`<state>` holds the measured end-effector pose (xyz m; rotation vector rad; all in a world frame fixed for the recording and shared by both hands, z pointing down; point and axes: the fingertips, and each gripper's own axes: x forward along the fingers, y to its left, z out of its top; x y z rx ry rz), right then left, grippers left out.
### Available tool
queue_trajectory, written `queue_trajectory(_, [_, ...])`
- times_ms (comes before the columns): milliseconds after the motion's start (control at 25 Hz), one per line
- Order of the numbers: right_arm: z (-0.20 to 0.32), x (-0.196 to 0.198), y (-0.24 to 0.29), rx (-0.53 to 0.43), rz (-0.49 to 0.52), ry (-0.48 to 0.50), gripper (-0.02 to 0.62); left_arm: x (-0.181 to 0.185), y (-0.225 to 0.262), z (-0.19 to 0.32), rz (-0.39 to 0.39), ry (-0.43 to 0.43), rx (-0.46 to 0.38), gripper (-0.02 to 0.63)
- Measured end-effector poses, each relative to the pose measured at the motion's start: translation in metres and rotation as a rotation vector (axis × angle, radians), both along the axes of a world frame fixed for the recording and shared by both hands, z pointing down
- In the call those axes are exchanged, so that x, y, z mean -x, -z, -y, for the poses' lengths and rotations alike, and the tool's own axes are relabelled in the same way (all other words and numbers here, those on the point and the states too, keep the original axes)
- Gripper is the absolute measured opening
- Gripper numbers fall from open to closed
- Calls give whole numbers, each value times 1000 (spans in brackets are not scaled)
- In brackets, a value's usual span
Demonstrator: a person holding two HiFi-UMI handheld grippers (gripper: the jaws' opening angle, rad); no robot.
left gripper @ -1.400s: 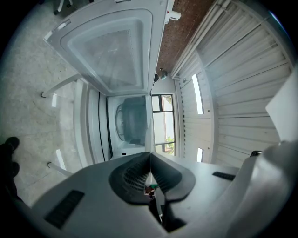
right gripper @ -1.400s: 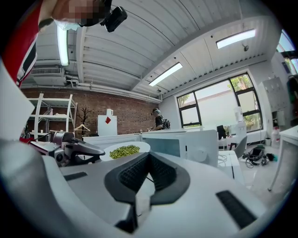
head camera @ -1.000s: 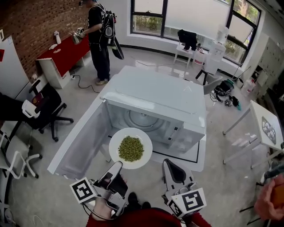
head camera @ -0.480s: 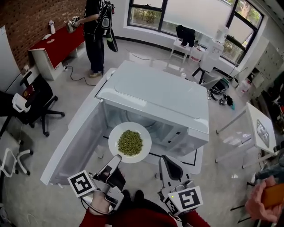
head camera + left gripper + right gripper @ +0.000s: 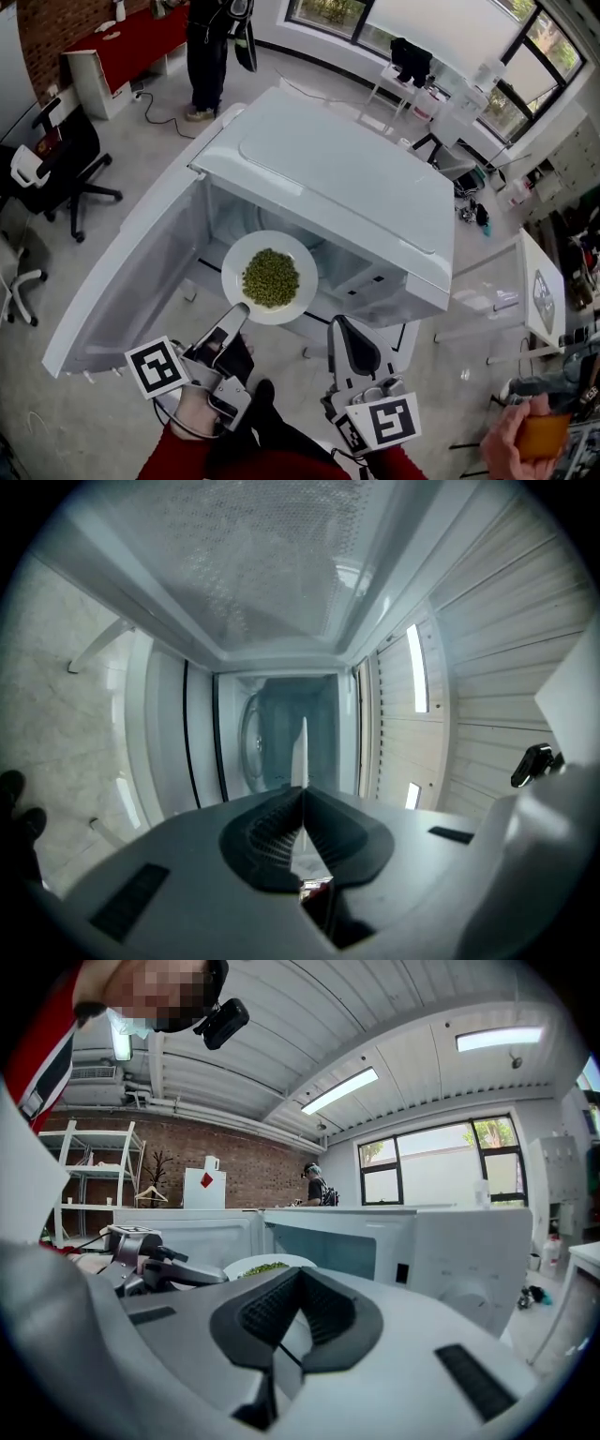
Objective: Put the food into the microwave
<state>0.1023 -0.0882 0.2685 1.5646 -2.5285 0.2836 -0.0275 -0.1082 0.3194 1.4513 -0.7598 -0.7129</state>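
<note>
A white plate (image 5: 246, 296) heaped with green peas (image 5: 271, 277) hangs level in front of the open white microwave (image 5: 337, 178), at the mouth of its cavity. My left gripper (image 5: 239, 314) is shut on the plate's near rim. In the left gripper view the plate (image 5: 302, 750) shows edge-on as a thin white line between the closed pads, with the glass turntable (image 5: 253, 742) beyond it. My right gripper (image 5: 342, 328) hovers just right of the plate, shut with nothing in it. The right gripper view shows the plate (image 5: 267, 1265), the left gripper (image 5: 141, 1258) and the microwave (image 5: 394, 1241).
The microwave door (image 5: 131, 272) swings wide to the left. A person in black (image 5: 208, 47) stands by a red counter (image 5: 122, 33) at the back left. Office chairs (image 5: 56, 169) sit at the left and white tables (image 5: 544, 291) at the right. Someone's hand (image 5: 520, 436) shows at bottom right.
The left gripper has carried the plate forward, from in front of the microwave's sill to over the cavity mouth. The right gripper has moved forward alongside it.
</note>
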Motion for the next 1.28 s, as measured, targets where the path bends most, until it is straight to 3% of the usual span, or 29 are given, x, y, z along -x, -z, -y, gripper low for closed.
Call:
queue_trajectory(120, [-3,0,-11,33,-12,5,12,-4,-8,2,-17,12,1,15])
queue_trajectory(480, [8,24,-28,10,-11,64,13,-10,-35,23,-55,36,16,16])
queue_trajectory(640, [17,34,-35,1,7,78,12,-10,-40,45,-40,52,-11,15])
queue_trajectory(960, [20,21,-66,21,-74,96,12,-30,-51,71,-55,62,-72,15])
queue_trajectory(1280, [32,19,-76,-6,-69,67,12,-35,-74,80,7,73,-56,15])
